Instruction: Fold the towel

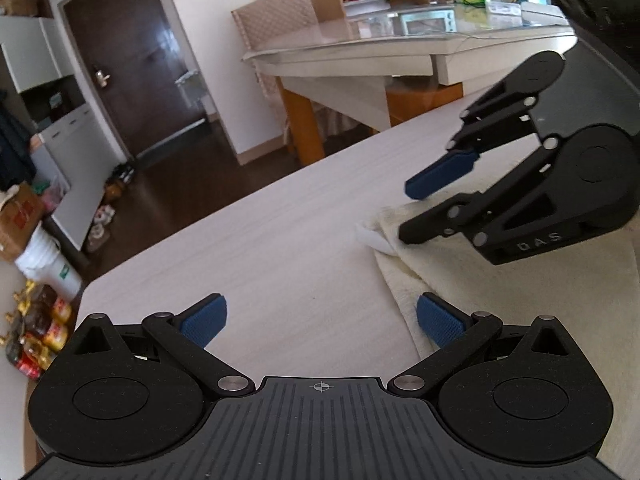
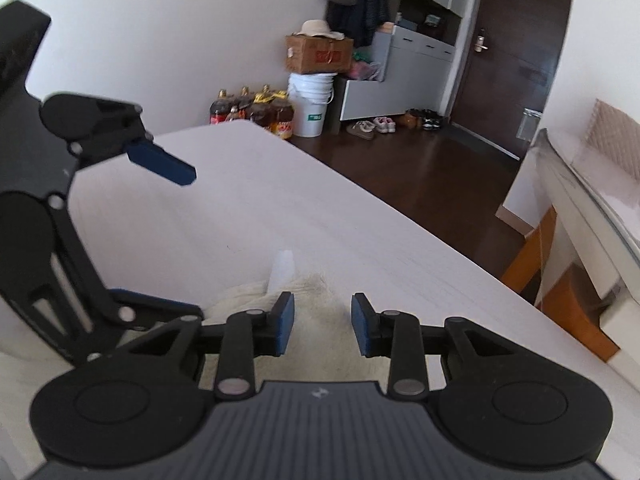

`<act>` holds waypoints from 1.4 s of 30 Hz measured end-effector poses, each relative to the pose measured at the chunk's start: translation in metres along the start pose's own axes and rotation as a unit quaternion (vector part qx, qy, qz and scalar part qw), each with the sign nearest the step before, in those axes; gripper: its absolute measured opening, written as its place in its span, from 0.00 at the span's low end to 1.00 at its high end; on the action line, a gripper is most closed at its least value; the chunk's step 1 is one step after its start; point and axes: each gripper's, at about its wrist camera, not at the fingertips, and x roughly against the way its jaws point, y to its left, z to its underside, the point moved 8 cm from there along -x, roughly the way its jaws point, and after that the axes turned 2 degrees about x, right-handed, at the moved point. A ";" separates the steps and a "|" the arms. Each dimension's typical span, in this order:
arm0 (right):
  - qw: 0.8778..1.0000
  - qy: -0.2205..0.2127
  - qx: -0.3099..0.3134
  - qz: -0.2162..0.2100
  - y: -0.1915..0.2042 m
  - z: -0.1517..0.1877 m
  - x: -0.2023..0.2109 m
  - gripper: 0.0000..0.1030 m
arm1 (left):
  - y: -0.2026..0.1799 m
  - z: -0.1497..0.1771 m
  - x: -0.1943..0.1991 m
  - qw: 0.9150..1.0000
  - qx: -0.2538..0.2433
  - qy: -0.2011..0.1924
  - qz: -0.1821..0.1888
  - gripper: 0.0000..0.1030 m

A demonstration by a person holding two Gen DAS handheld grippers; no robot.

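While the cream, fluffy pile towel (image 1: 500, 292) lies flat on the pale wood-grain desk (image 1: 280, 240), neither of your tongs has hold of it, so judge the fold as somewhere between passes. Only one corner region shows in either view, so you cannot tell how many layers are stacked there or how many folds are left. From what shows, the cloth sits toward the right side of the desk in the left wrist view, its near edge running diagonally, with a small white tag (image 1: 374, 236) sticking out at the corner.

Your left tongs (image 1: 322, 322) stand wide apart over bare desk, one blue pad just at the towel's edge and nothing between them. Your right tongs (image 2: 322, 330) hover just over the corner by the tag, jaws partly parted with the cloth below them, not pinched (the left wrist view shows daylight between the two fingers).

As for materials: the towel looks thick and plush, soft enough to sag and bunch when lifted, with a slightly rumpled hem. The desk surface is smooth and matte, so the cloth should slide easily. The pads on both tongs are blue with a fine cross-hatched grip, set on black jointed arms.
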 end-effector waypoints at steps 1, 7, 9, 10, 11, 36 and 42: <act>1.000 0.001 0.001 -0.001 0.001 -0.001 -0.002 0.31 | 0.000 0.000 0.000 1.000 0.001 0.000 0.001 1.00; 1.000 0.002 0.007 -0.006 0.005 -0.004 -0.005 0.01 | 0.001 -0.001 0.001 1.000 0.005 0.000 -0.001 1.00; 1.000 -0.015 0.000 0.001 0.003 -0.006 0.007 0.01 | 0.001 -0.002 0.001 1.000 0.006 0.000 -0.004 1.00; 1.000 -0.018 -0.001 0.002 0.003 -0.007 0.012 0.01 | 0.001 -0.003 0.000 1.000 0.005 0.000 -0.005 1.00; 1.000 -0.021 -0.003 0.002 0.003 -0.007 0.021 0.01 | 0.001 -0.005 0.000 1.000 0.003 0.000 -0.005 1.00; 0.982 -0.043 -0.178 -0.044 -0.051 -0.001 0.033 0.41 | -0.039 -0.036 -0.007 0.996 -0.037 -0.035 0.078 1.00; 0.982 -0.031 -0.185 -0.031 -0.048 0.000 0.034 0.09 | -0.043 -0.037 -0.007 0.995 -0.047 -0.039 0.076 1.00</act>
